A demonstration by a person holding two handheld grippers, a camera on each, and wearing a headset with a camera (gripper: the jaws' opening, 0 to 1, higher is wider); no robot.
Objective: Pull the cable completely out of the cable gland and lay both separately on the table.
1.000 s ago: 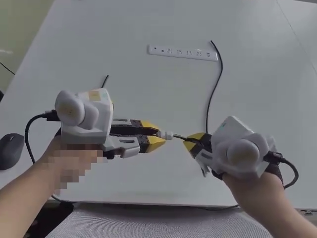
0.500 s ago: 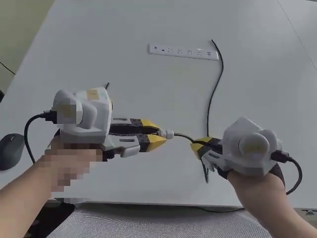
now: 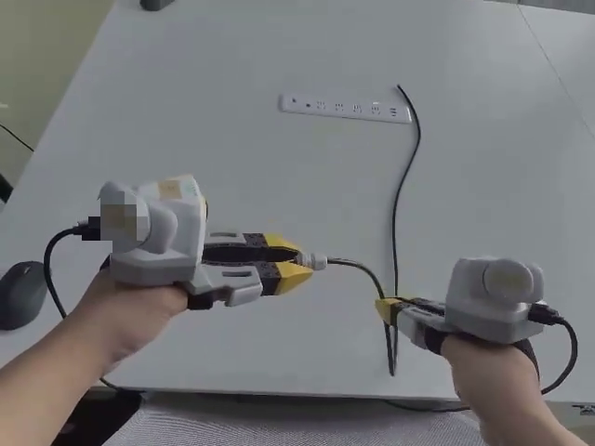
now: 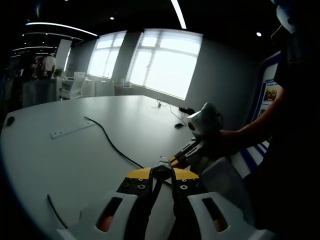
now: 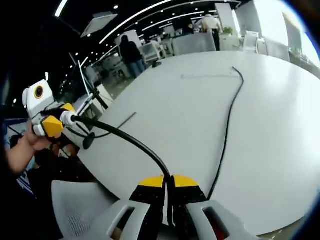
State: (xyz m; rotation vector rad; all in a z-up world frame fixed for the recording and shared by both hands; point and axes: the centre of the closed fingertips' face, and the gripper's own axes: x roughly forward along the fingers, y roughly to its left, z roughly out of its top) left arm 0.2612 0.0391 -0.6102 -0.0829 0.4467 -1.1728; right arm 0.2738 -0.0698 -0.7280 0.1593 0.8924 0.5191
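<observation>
White table (image 3: pixel 279 167), power strip (image 3: pixel 346 107) at the far side. Left gripper (image 3: pixel 302 260) fingers pinch the cable gland (image 3: pixel 317 263); right gripper (image 3: pixel 384 308) fingers pinch the black cable (image 3: pixel 358 268), both held above the near edge. Mid-pull, cable not yet free of the gland; next move likely calls for drawing the hands further apart.

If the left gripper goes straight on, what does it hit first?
Most likely the right gripper, just ahead and slightly right of the left gripper; depth is unclear, so it might slip past.
</observation>
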